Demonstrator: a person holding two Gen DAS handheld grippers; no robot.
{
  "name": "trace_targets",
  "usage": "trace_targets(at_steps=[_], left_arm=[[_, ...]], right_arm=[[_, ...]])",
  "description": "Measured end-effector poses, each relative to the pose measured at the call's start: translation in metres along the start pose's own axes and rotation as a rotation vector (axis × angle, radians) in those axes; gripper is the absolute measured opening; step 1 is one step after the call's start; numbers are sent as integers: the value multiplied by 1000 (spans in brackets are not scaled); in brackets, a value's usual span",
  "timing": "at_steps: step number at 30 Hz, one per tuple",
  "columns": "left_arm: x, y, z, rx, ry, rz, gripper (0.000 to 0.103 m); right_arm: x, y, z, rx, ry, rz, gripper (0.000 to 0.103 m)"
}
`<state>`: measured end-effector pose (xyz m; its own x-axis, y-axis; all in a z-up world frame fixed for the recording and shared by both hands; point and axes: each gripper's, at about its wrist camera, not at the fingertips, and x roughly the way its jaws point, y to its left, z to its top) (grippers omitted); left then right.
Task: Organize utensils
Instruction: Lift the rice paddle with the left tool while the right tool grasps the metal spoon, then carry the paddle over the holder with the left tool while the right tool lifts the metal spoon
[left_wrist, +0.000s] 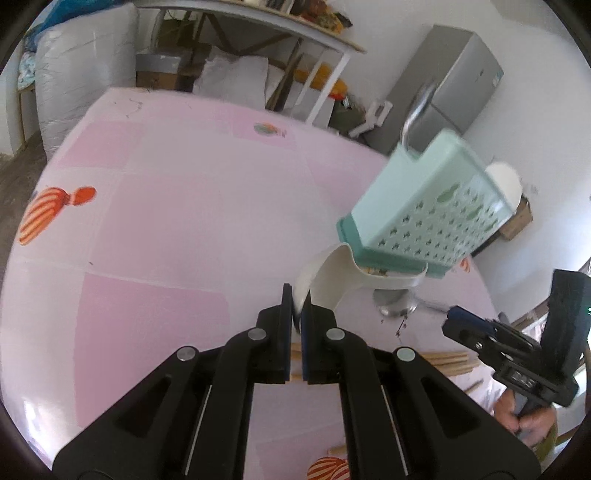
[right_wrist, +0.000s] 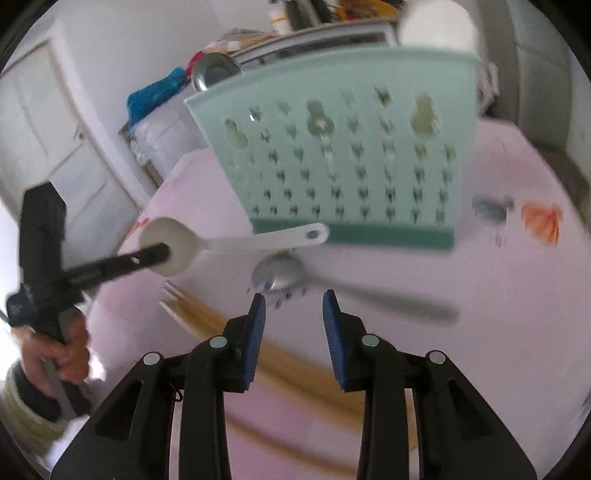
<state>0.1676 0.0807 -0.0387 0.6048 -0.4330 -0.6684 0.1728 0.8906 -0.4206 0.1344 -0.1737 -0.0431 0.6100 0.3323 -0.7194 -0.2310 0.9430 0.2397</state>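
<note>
**White spoon up, metal spoon waiting**

My left gripper (left_wrist: 297, 295) is clamped on the bowl of the cream-white plastic serving spoon (left_wrist: 332, 273), lifted above the pink tablecloth (left_wrist: 166, 221) beside the mint-green perforated plastic utensil holder (left_wrist: 424, 206). My right gripper (right_wrist: 294, 295) hangs with jaws apart and empty above the steel spoon (right_wrist: 280, 277) lying by the wooden chopsticks (right_wrist: 207, 317).

a grey fridge (left_wrist: 454, 77) stands by the white wall, a cluttered shelf (left_wrist: 258, 22) beside it, a white door (right_wrist: 55, 147) opposite.
</note>
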Motion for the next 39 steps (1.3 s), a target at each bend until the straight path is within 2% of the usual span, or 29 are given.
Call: trace_targets(at_steps=[2, 6, 11, 14, 19, 21, 23, 25, 28, 39], left_arm=[[-7, 1, 4, -2, -25, 2, 2], [-12, 5, 9, -13, -46, 6, 2], [-13, 9, 11, -15, -53, 9, 2], [-14, 11, 12, -7, -59, 16, 2], [-15, 14, 12, -5, -57, 22, 2], [-15, 15, 12, -8, -55, 23, 2], [-15, 15, 12, -9, -56, 25, 3], [-16, 15, 12, -7, -59, 28, 3], [-18, 15, 13, -8, -66, 28, 3], [-43, 16, 15, -3, -142, 0, 3]], right_arm=[[10, -3, 9, -61, 40, -4, 31], [28, 7, 18, -196, 114, 43, 31], [40, 22, 23, -362, 166, 56, 31], [44, 31, 27, -455, 182, 18, 30], [59, 38, 38, -511, 221, 26, 30], [62, 39, 40, -536, 217, 36, 30], [65, 43, 43, -525, 222, 55, 24], [66, 39, 43, -543, 218, 65, 11], [68, 51, 38, -602, 200, 43, 7], [43, 63, 26, -661, 84, -7, 5]])
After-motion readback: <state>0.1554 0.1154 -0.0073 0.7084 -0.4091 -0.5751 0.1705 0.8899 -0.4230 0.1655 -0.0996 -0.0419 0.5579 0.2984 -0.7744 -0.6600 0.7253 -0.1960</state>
